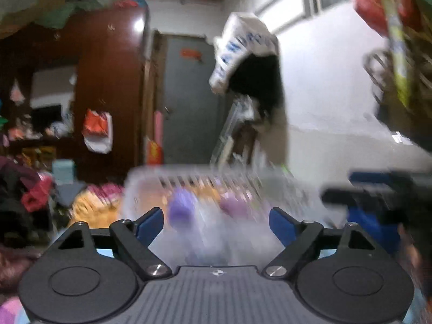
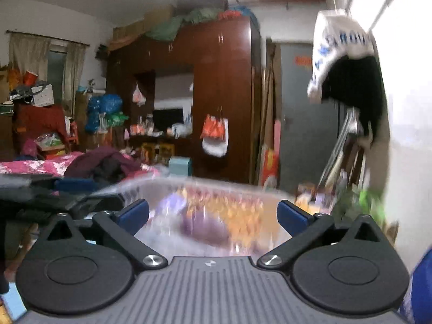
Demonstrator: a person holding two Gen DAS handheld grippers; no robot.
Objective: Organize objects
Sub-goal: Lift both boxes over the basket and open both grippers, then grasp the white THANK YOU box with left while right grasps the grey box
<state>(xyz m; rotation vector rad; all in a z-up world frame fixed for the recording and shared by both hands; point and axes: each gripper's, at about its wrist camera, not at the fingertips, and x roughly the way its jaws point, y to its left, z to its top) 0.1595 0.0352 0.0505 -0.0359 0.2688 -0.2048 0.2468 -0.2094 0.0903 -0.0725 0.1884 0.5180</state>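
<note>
My left gripper [image 1: 216,224] was spread wide and held nothing; my right gripper [image 2: 213,214] was spread too; the clear basket [image 1: 151,178] sat low centre in both views, just ahead of both fingertips, blurred; its long axis seemed to run left to right across the frame; purple lumps [image 1: 181,206] lay inside, which way they pointed I couldn't tell; I judged neither hand clearly nearer, the left perhaps closer to the rim.
</note>
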